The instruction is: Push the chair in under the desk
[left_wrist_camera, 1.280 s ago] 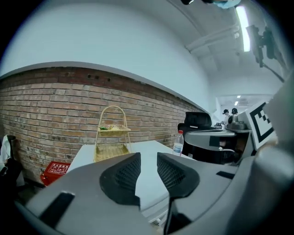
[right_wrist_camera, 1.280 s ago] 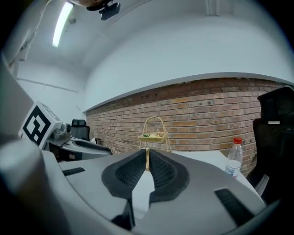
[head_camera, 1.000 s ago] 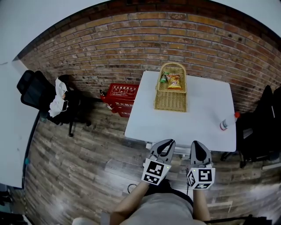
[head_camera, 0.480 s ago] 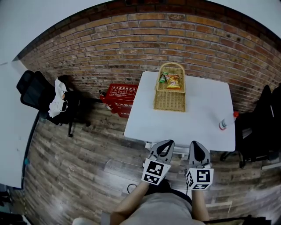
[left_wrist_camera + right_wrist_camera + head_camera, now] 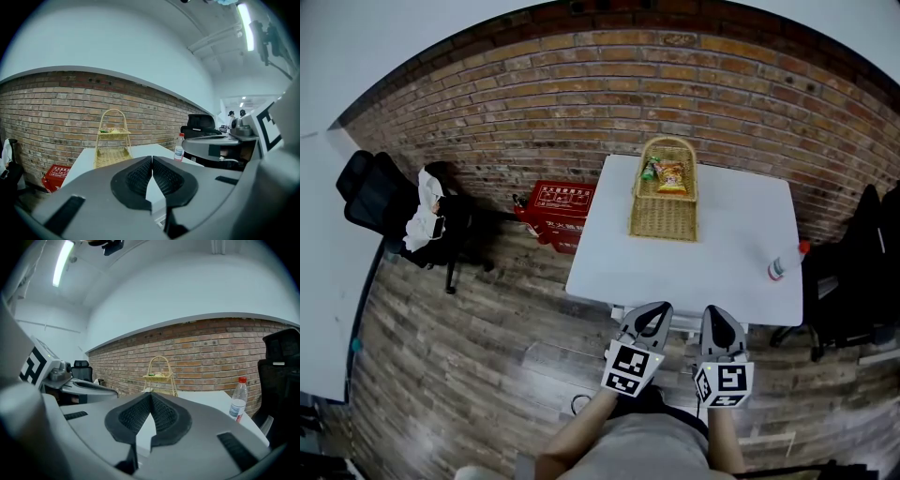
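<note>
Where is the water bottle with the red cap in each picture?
Head view: the bottle stands near the right edge of the desk, right of the basket.
Left gripper view: the bottle is just right of centre, right of the basket.
Right gripper view: the bottle is at the far right, right of the basket.
Shared landmark: the wicker basket before the brick wall.

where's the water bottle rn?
In the head view, the water bottle stands upright near the right edge of the white desk, to the right of the wicker basket and nearer the person than it.
</note>
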### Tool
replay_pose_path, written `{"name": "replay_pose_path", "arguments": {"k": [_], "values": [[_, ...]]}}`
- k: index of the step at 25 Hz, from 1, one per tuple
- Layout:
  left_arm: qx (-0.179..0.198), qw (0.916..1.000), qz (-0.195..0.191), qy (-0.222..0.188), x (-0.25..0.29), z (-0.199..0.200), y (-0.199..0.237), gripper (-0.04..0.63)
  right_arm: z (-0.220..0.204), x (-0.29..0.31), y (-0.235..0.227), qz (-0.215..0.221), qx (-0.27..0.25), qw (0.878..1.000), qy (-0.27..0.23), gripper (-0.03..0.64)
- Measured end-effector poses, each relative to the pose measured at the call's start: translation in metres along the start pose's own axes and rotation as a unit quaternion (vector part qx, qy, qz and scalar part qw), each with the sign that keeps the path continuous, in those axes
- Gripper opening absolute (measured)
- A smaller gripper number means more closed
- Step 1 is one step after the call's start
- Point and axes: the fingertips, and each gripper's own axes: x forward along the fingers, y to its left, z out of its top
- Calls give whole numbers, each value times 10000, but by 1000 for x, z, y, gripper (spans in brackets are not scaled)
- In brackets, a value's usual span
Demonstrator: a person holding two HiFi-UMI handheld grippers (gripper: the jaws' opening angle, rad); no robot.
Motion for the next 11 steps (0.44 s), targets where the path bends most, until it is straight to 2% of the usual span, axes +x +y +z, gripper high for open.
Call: {"name": "replay_pose_path", "arguments": {"k": [11], "values": [[8,10000,-81,6,1,3,-1,17,1,1,2,-14,85,9999,70,15]]}}
